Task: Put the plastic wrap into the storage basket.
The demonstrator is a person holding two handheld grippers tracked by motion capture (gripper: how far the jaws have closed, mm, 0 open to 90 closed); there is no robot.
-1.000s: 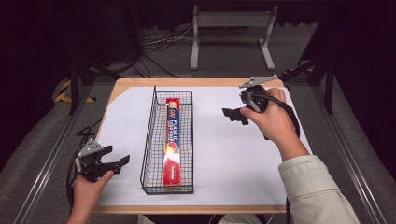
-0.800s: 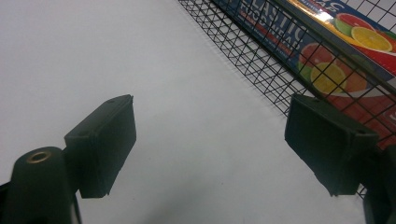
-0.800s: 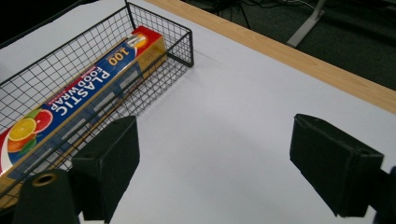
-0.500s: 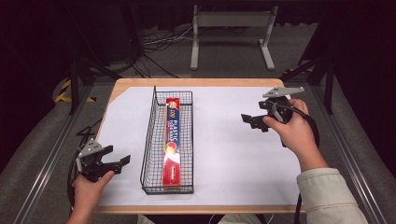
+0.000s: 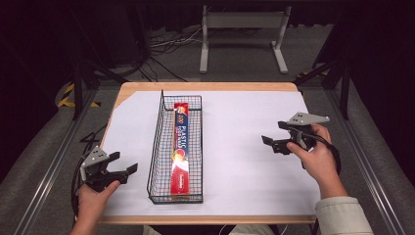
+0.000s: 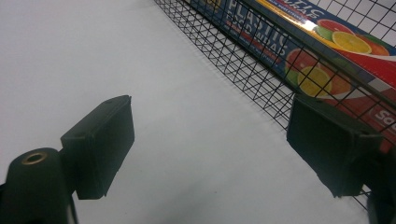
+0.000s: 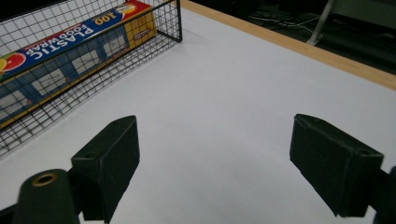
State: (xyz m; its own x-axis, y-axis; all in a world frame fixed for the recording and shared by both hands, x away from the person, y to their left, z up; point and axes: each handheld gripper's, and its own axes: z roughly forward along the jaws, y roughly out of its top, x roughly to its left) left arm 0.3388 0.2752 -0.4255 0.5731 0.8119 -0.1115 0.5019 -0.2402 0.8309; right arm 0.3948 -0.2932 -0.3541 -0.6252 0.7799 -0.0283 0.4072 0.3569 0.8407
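High view: table (image 5: 254, 147) has a wood top w/ a white matte sheet over most of it; a strip of bare wood shows along the far edge. Basket (image 5: 157, 147): long, narrow, black wire grid, rectangular, set lengthwise on the left half of the sheet. Box (image 5: 181, 148) lies flat inside it along its length: slim cardboard carton, red w/ blue band and fruit print, glossy. L gripper (image 5: 123, 166) sits at the near left corner, held in the left hand (image 5: 93, 200), just beside the basket's left wall, not touching; jaws spread, empty. R gripper (image 5: 275, 138) is over the right part of the sheet, held in the right hand (image 5: 315, 156), well apart from the basket; jaws spread, empty. Grey three-cornered plate on top of each.

L gripper view: two black blocky pads (image 6: 100, 144), matte, rectangular, wide apart w/ nothing between. Basket mesh runs diagonally at upper right; right pad overlaps it in frame, contact can't be told. Box behind the mesh reads "PLASTIC", w/ citrus slices printed.

R gripper view: same black pads (image 7: 109, 163), wide apart over bare white sheet. Basket corner at upper left w/ box inside; text "100" and "PLASTIC FOOD WRAP" visible. Wood edge of table runs across upper right.
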